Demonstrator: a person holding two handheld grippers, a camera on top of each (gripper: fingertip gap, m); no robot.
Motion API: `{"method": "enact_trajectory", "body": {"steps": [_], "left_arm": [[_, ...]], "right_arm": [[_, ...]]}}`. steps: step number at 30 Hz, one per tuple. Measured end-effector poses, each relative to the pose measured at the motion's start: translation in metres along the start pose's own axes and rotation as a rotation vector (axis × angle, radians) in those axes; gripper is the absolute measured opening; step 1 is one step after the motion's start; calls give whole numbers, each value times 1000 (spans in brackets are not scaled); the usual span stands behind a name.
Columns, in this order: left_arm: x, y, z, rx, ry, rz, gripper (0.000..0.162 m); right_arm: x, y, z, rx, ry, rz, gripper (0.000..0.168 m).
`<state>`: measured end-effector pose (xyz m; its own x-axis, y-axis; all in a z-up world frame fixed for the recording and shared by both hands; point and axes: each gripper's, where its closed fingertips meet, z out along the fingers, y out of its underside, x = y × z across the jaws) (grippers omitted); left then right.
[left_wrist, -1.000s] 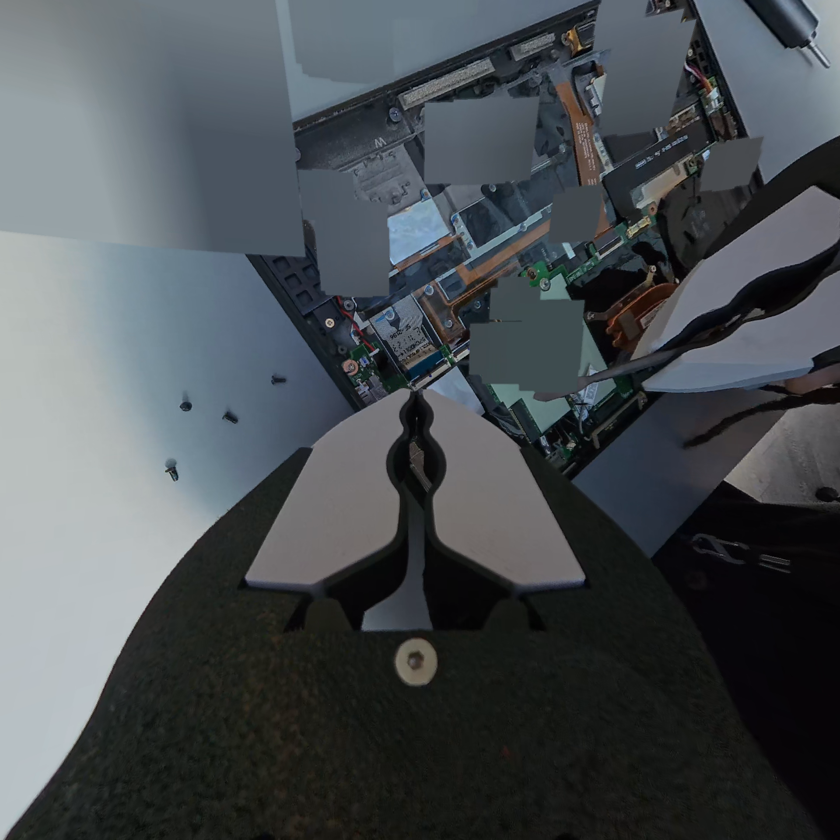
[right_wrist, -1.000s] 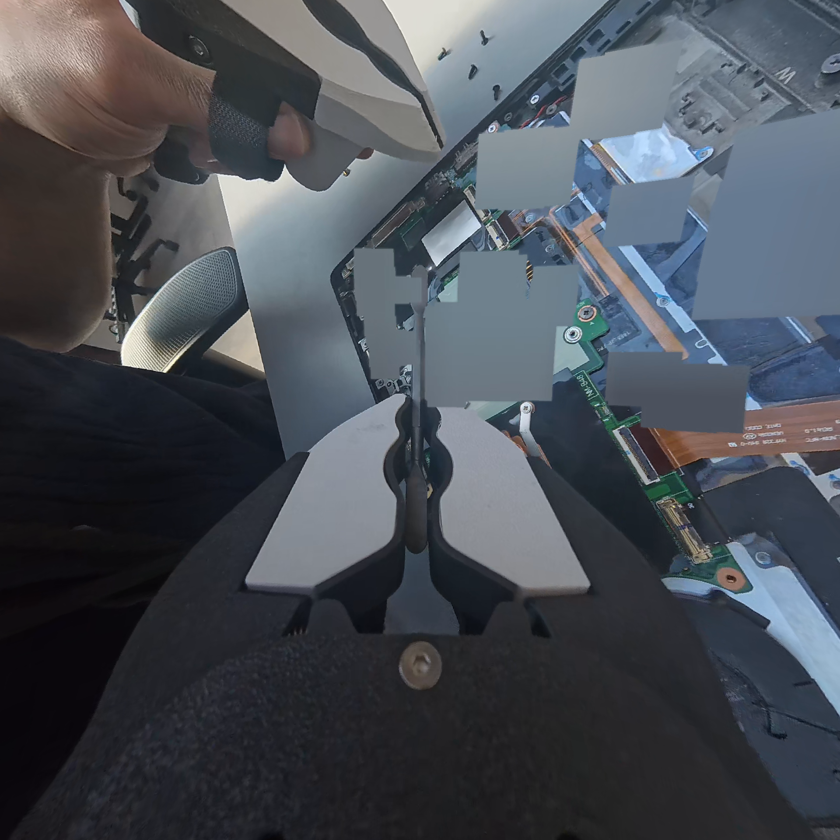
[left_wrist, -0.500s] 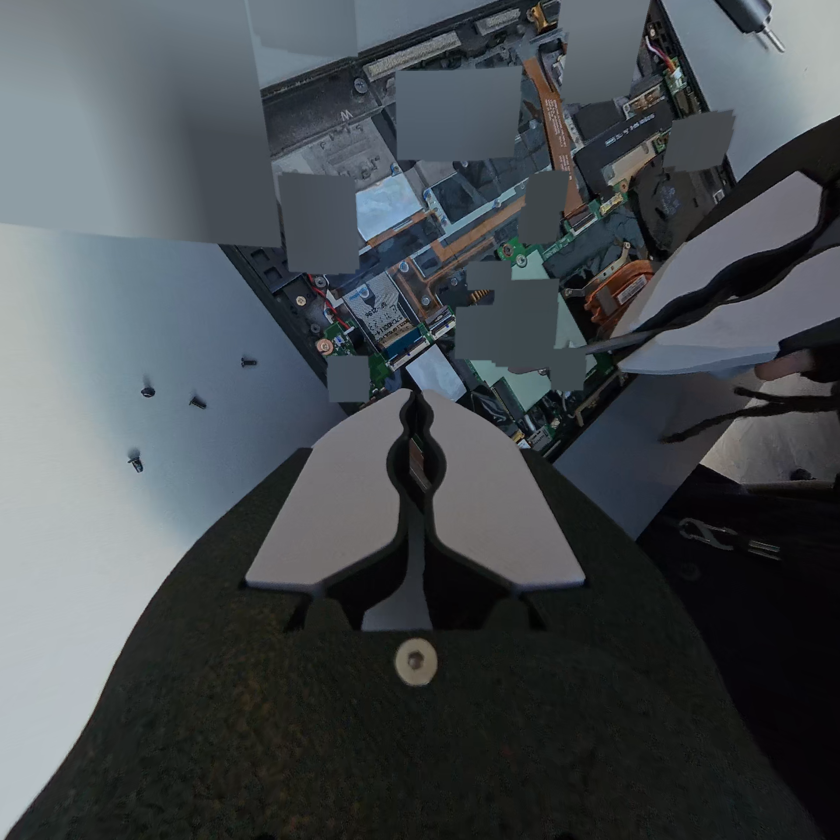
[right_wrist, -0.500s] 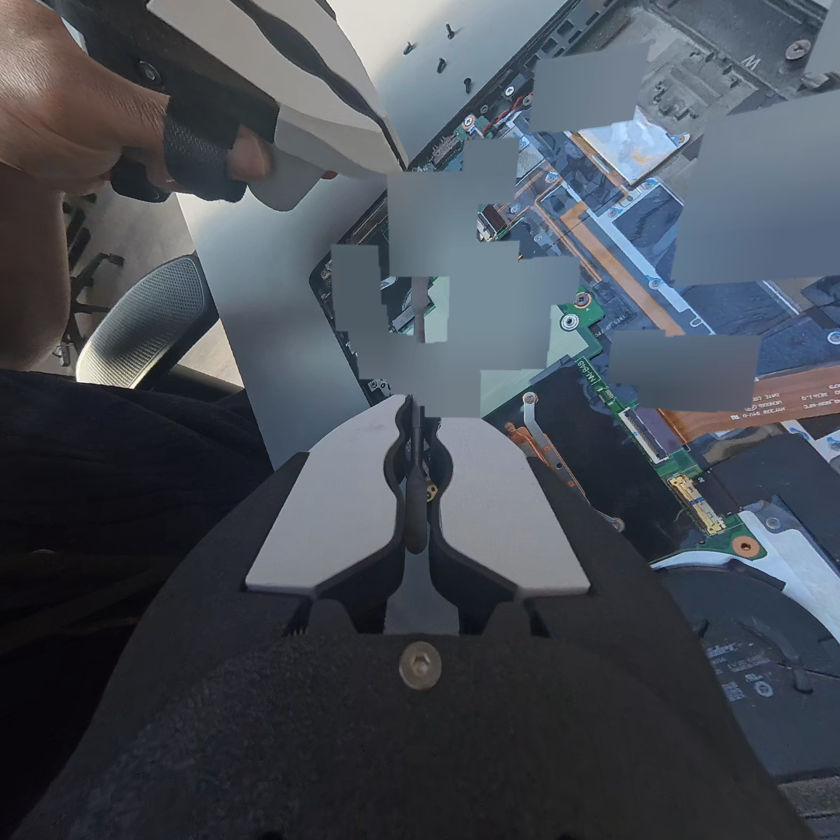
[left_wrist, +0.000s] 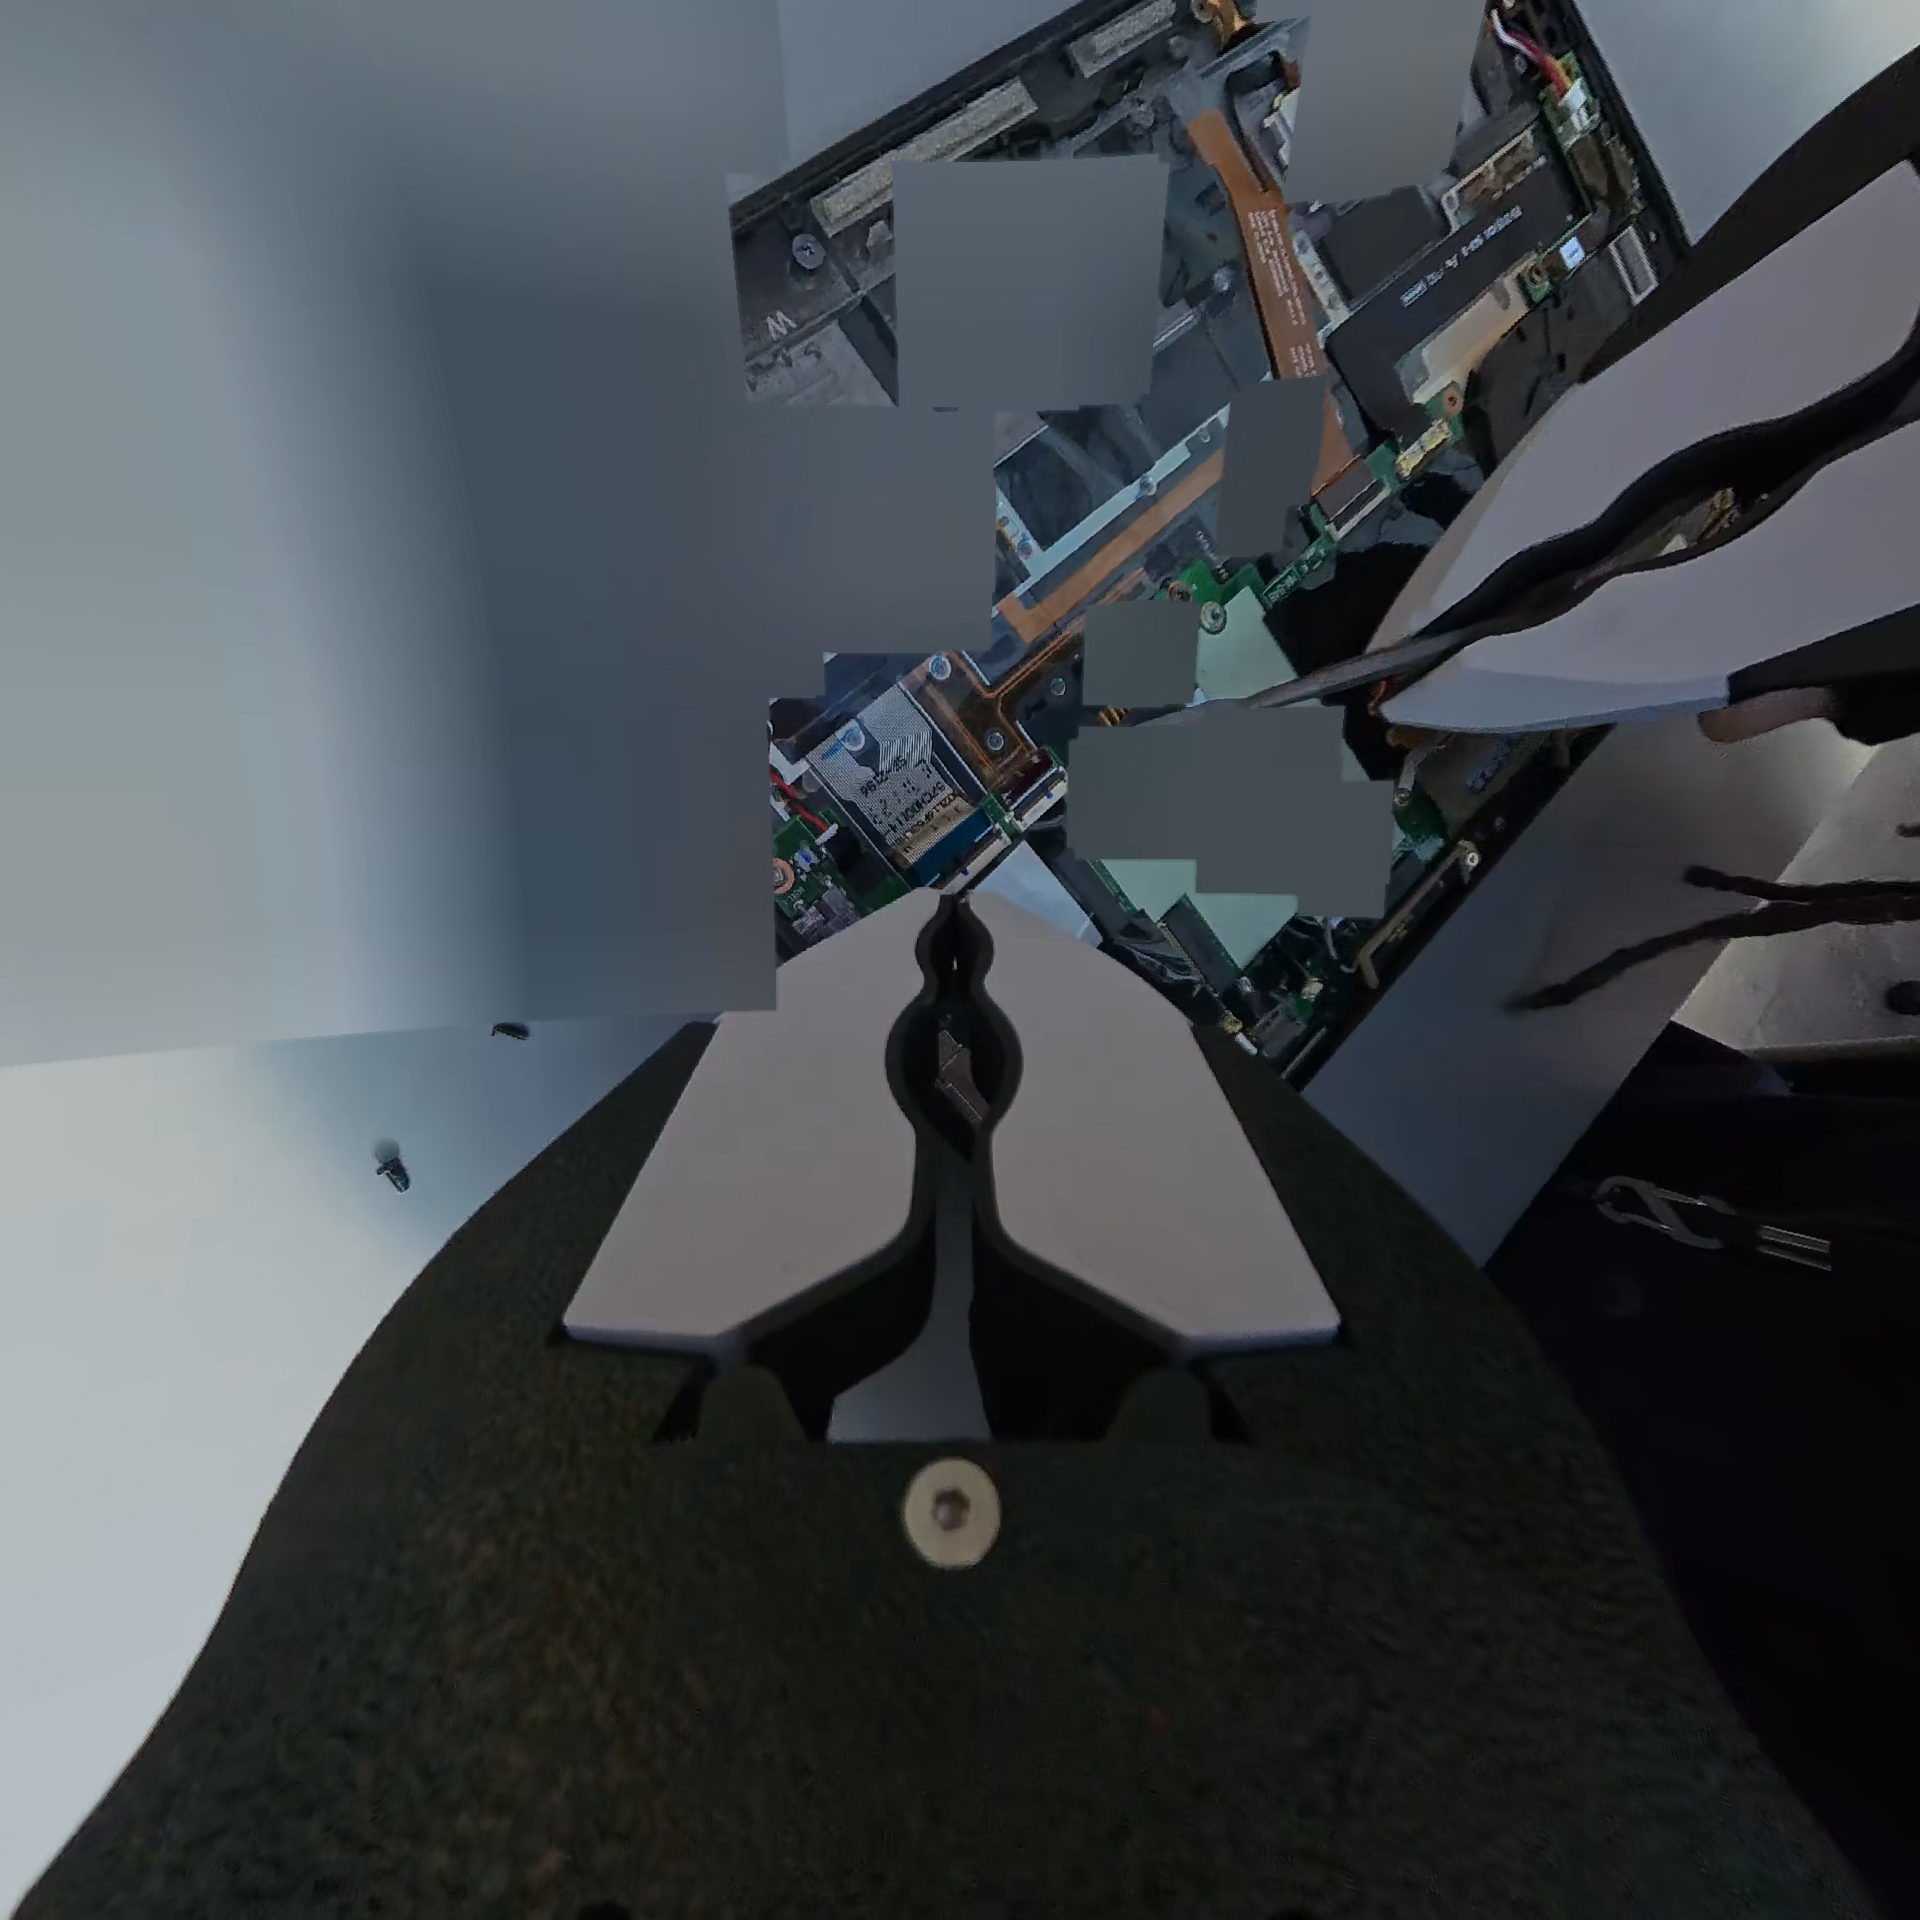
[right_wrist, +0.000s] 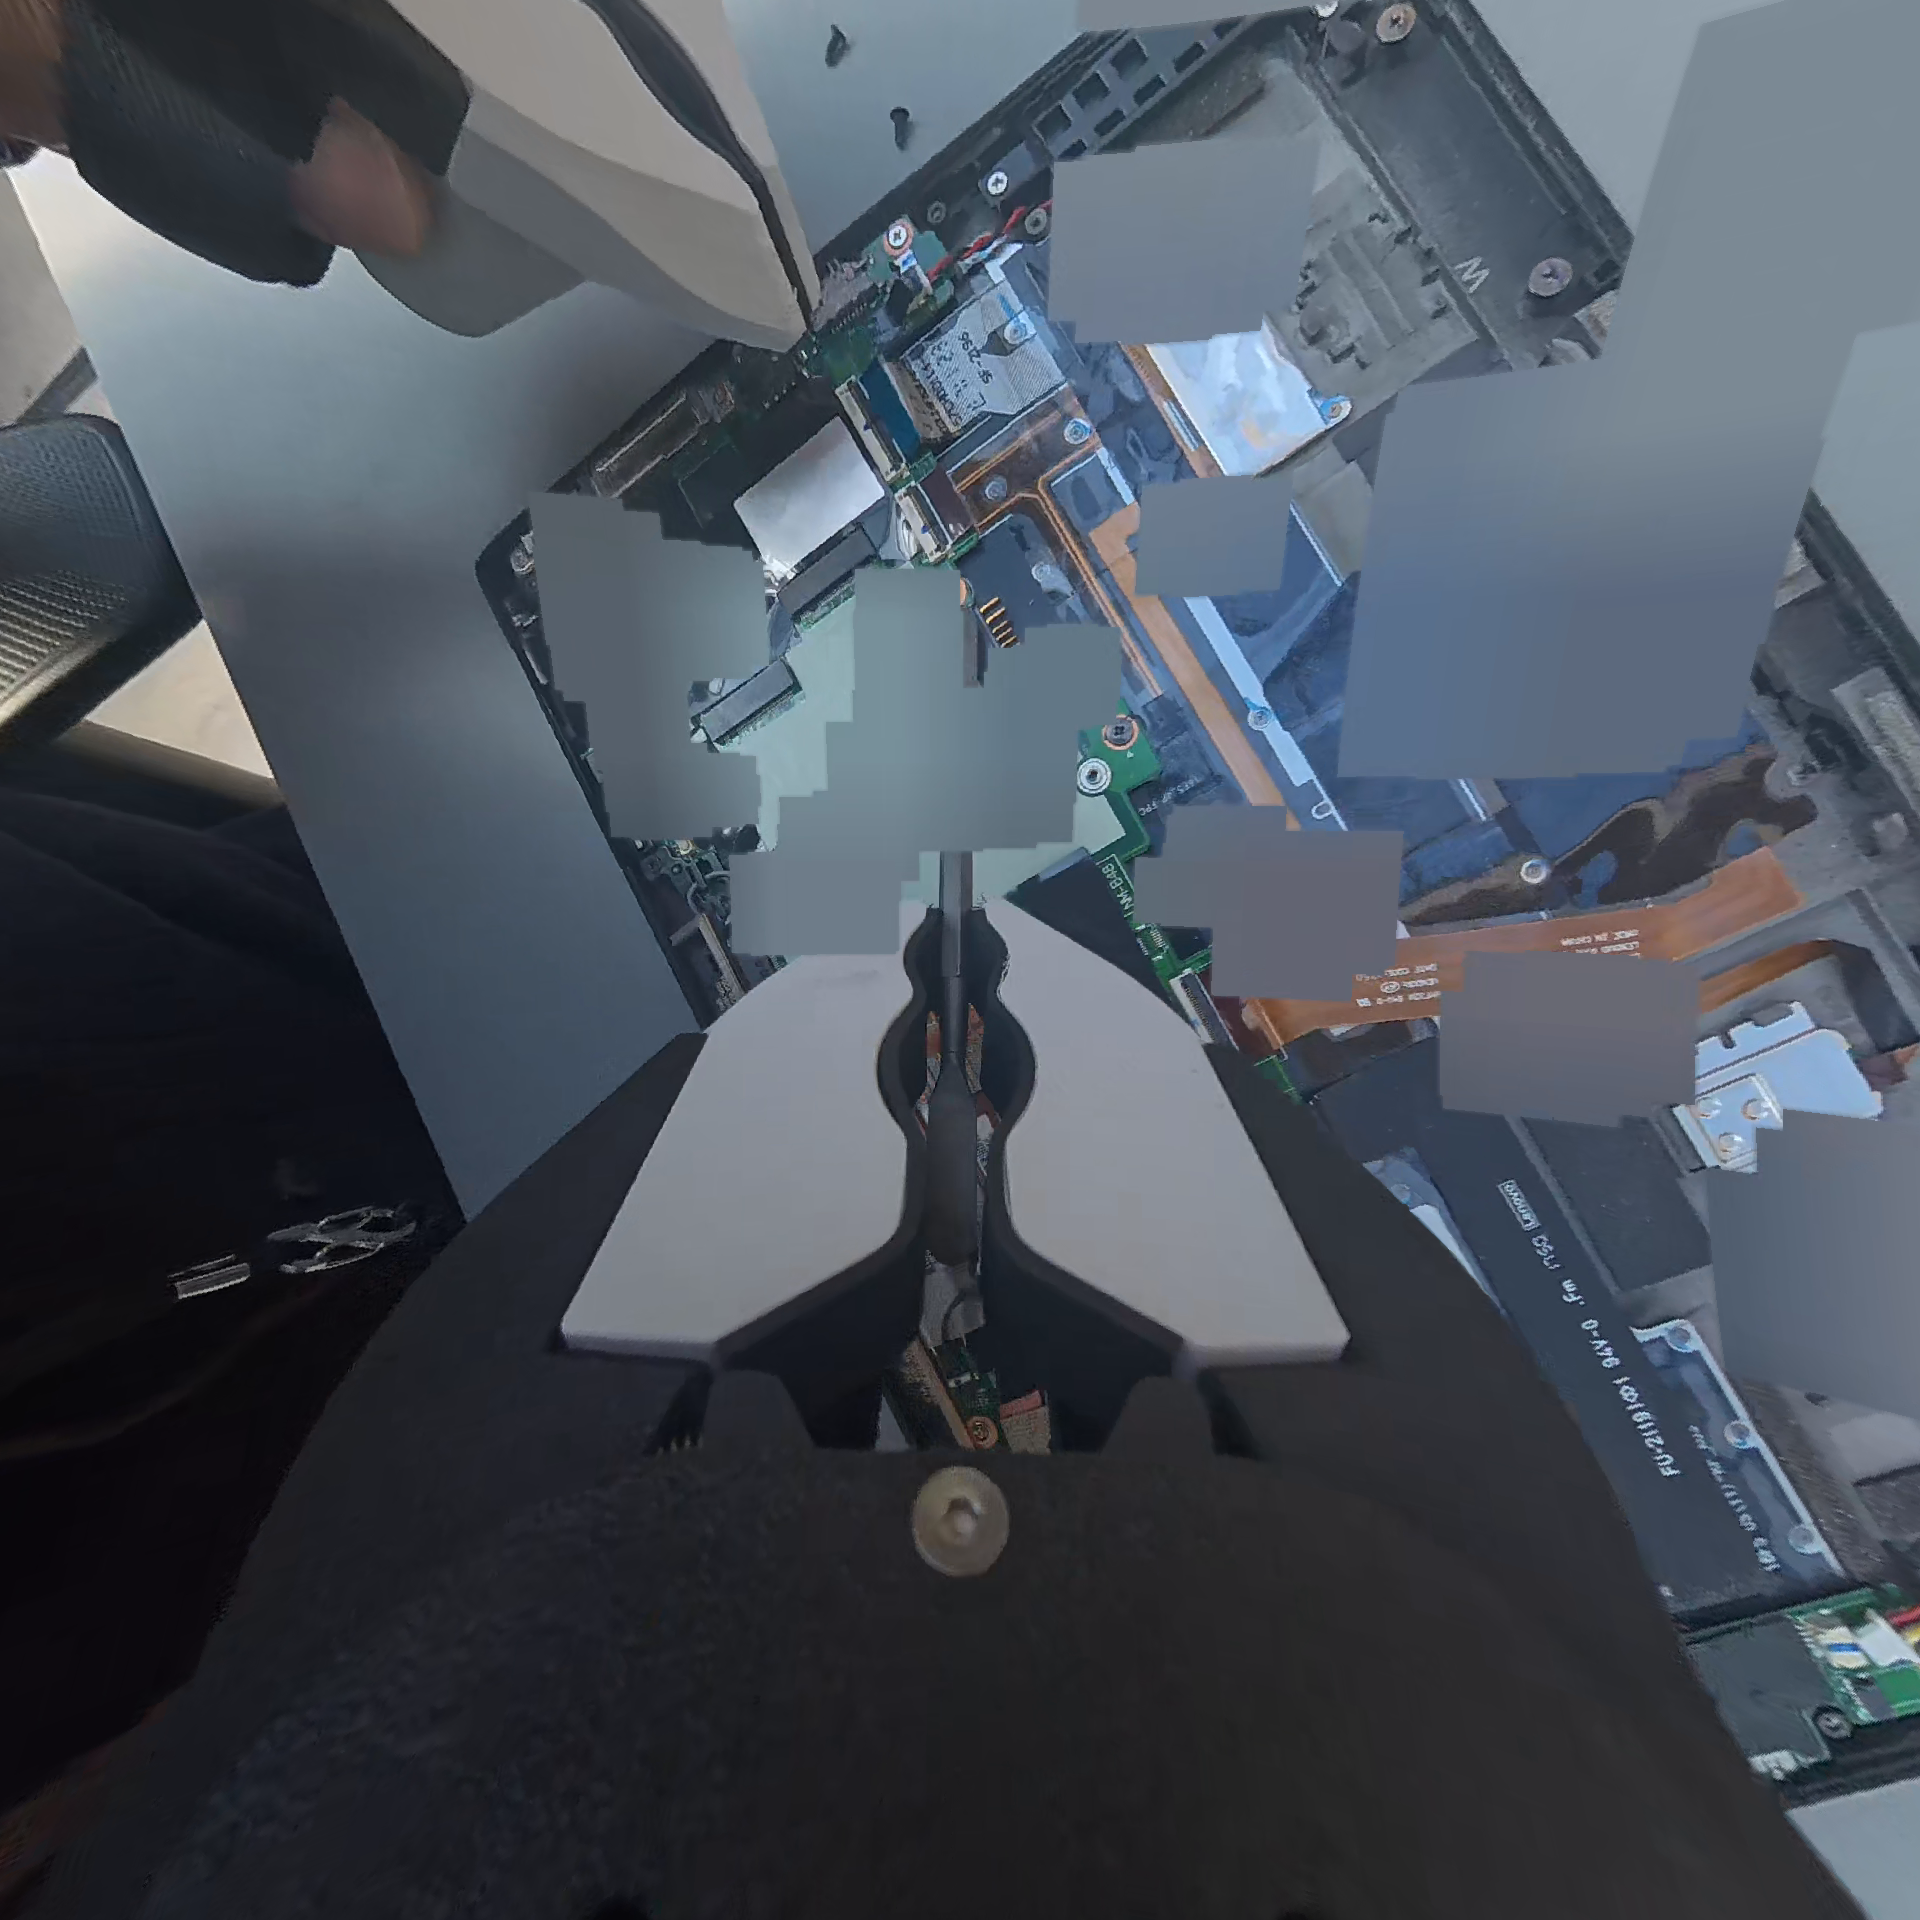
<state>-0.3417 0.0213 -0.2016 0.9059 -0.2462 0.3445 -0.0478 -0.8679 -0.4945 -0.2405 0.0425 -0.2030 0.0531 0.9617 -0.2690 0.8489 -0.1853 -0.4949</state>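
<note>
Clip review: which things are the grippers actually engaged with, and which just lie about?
In use: right gripper, jaws shut on thin black rod-shaped tool over opened black laptop; left gripper, jaws shut, at its edge.
Lying about: small dark loose screws on white table; mesh chair.

Left wrist view: mounted behind the left gripper (left_wrist: 951, 914), facing forward and down, close over the near edge of an opened laptop (left_wrist: 1132, 540) on a pale tabletop (left_wrist: 156, 1299).

Right wrist view: behind the right gripper (right_wrist: 961, 914), close above the same laptop (right_wrist: 1049, 457) interior.

Shared: laptop circuit boards; each view shows the other gripper.
</note>
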Motion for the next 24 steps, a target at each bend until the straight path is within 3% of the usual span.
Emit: {"method": "enact_trajectory", "body": {"steps": [7,24], "left_arm": [[1,-1,0,-8,46,-34,0],[6,-8,5,-6,43,-81,0]], "right_arm": [[10,-17,3,-23,-62,-95,4],[17,-21,11,-65,-105,-246,4]]}}
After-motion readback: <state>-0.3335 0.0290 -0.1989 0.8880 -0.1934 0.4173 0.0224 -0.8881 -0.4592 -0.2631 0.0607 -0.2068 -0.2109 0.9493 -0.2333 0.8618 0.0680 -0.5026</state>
